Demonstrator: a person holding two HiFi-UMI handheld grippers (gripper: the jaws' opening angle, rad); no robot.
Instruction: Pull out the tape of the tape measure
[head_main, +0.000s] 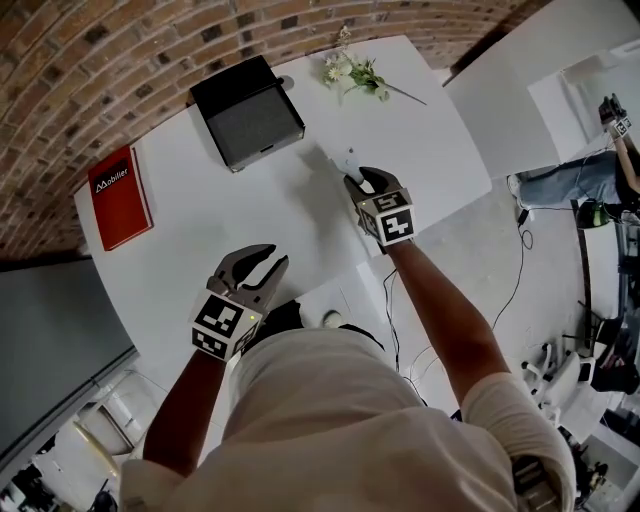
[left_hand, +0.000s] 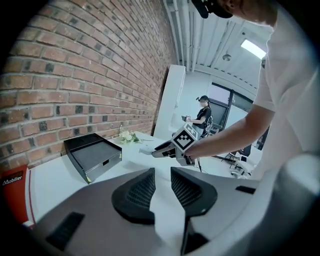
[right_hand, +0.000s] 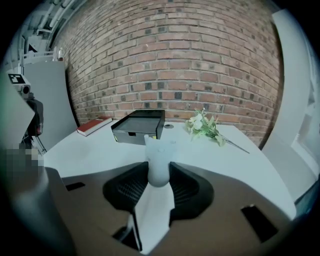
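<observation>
White tape measure (right_hand: 159, 156) clamped in your right gripper (head_main: 358, 180).
Left gripper (head_main: 268, 262) fingers (left_hand: 135, 195) gape empty; I'd pinch the tape squarely, holding right steady.

A lab-like workroom was suggested. A brick wall (head_main: 100, 60) and white table (head_main: 200, 215) were seen, with cables (head_main: 519, 265) and equipment (head_main: 600, 370) left on the floor (head_main: 470, 235).

My pads (right_hand: 125, 189) are black, the tape measure (right_hand: 159, 161) white like the table (right_hand: 75, 150). Far left, the book (head_main: 120, 197) is red, the tray (head_main: 247, 115) black; the wall (right_hand: 170, 65) is red-brown brick.
</observation>
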